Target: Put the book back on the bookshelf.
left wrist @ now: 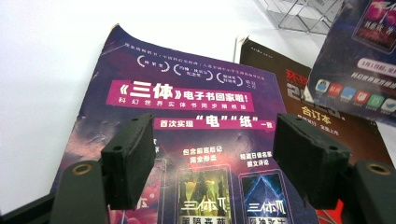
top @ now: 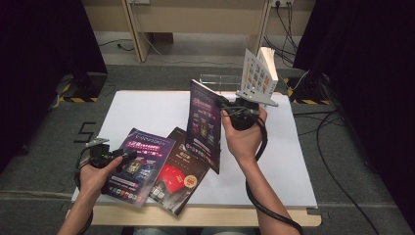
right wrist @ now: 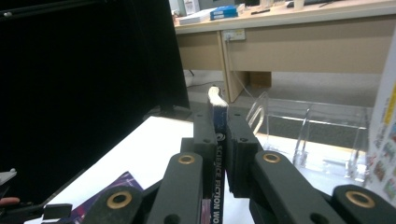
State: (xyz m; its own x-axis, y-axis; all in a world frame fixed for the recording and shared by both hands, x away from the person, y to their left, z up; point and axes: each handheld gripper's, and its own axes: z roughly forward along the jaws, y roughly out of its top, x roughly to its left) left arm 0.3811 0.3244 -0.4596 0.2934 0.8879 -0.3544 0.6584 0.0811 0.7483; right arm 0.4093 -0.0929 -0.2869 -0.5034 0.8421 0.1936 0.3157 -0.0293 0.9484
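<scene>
Magazines are what I'm sorting, and the job looks well short of halfway. Nearest me, my left claw (top: 128, 155) hovers over the purple magazine (top: 139, 164) at the front of the worktop (top: 147, 110). In the left gripper view its pads (left wrist: 128, 161) stand spread, with the printed cover showing between them and nothing pinched. That magazine lies flat, and its right edge overlaps the dark magazine (top: 181, 174) beside it, the one with the red patch. Neither of these two has been lifted, so both are left to do.

Just past them, my right claw (top: 219, 104) holds a third magazine (top: 203, 125) up off the worktop, standing on edge with its cover facing left. In the right gripper view the pads (right wrist: 205, 135) are pressed together on its spine (right wrist: 218, 140), which runs up between them, so the grip looks firm to me.

Farther back stands the clear rack (top: 220, 83), near the rear edge of the worktop. In the right gripper view the rack (right wrist: 308, 126) has dividers, and the slots I can see look bare, though the glare on the plastic makes this hard to say for sure. A white booklet (top: 258, 73) stands upright at its right end; I cannot tell whether it sits in a slot or just beside the rack.

I judge the held magazine is bound for that rack: it is up and gripped but not yet over a slot.
</scene>
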